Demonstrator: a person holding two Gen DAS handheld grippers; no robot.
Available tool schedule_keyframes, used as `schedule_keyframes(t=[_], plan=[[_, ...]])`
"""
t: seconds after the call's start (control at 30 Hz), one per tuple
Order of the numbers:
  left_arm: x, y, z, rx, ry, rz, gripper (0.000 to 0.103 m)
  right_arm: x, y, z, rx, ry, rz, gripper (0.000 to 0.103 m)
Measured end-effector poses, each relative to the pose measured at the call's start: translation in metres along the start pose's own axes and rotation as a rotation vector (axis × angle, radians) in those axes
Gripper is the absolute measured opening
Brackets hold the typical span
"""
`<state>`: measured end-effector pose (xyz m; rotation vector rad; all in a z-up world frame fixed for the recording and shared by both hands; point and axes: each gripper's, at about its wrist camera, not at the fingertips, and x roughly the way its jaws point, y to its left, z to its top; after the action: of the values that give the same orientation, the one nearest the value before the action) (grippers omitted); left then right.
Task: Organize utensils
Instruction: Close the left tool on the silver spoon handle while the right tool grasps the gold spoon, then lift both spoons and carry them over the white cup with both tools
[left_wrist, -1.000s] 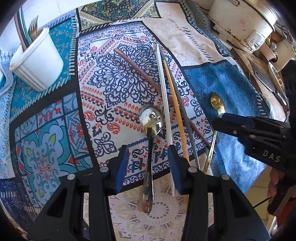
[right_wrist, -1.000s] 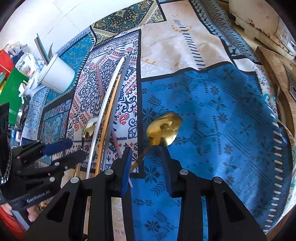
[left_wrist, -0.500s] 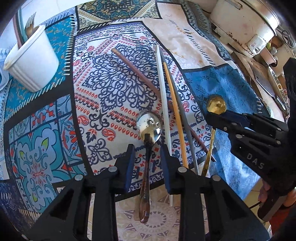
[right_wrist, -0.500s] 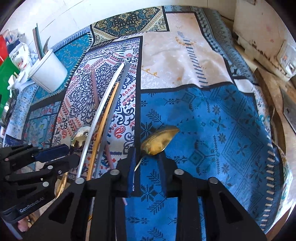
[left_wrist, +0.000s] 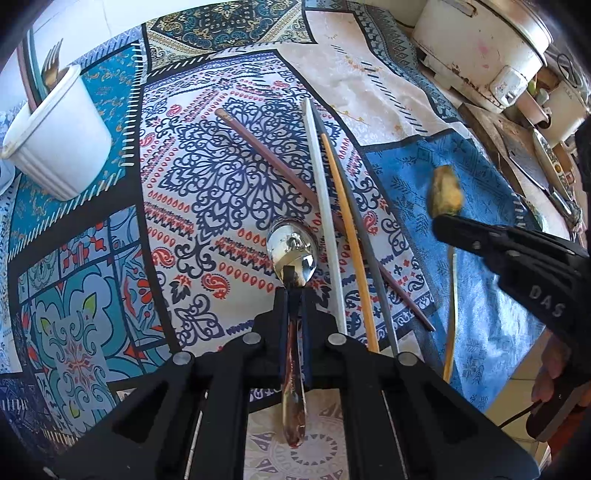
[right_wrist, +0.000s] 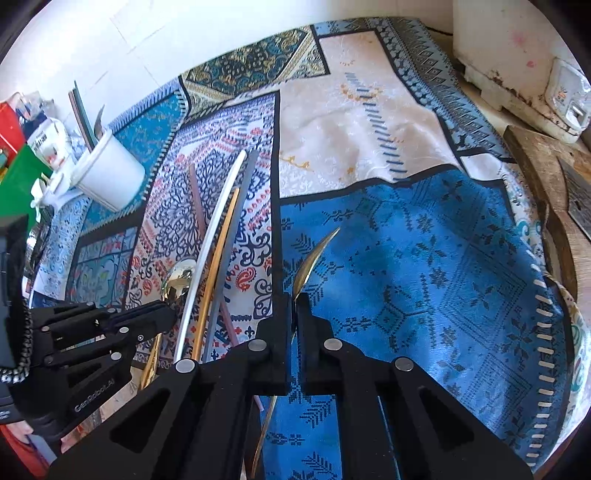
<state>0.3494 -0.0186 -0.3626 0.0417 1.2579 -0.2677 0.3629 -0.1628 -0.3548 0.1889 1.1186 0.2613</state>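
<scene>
My left gripper (left_wrist: 293, 295) is shut on the neck of a silver spoon (left_wrist: 292, 249), whose bowl points away over the patterned cloth. My right gripper (right_wrist: 294, 299) is shut on a gold spoon (right_wrist: 314, 258), turned on edge and lifted above the blue cloth; it also shows in the left wrist view (left_wrist: 445, 190). Several loose chopsticks lie side by side on the cloth: brown (left_wrist: 280, 164), white (left_wrist: 321, 199), orange (left_wrist: 349, 229) and grey (left_wrist: 354, 206). A white utensil cup (left_wrist: 55, 147) with a fork and sticks in it stands at the far left.
A white rice cooker (left_wrist: 480, 48) stands at the far right, with a wooden board (right_wrist: 543, 192) beside it. Green and red packages (right_wrist: 18, 162) sit past the cup at the left. The table edge runs along the near right.
Both grippers closed: the left one on the silver spoon's neck, the right one on the gold spoon. The gold spoon has been lifted and rolled onto its edge.
</scene>
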Motion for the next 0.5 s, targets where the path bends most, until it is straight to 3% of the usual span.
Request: schedule_keyframes(t=[0.5], plan=[[-0.049, 0.038, -0.003, -0.124, -0.120, -0.021, 0.004, -0.044, 0.005, 0.022, 0.009, -0.142, 0.005, 0.003]])
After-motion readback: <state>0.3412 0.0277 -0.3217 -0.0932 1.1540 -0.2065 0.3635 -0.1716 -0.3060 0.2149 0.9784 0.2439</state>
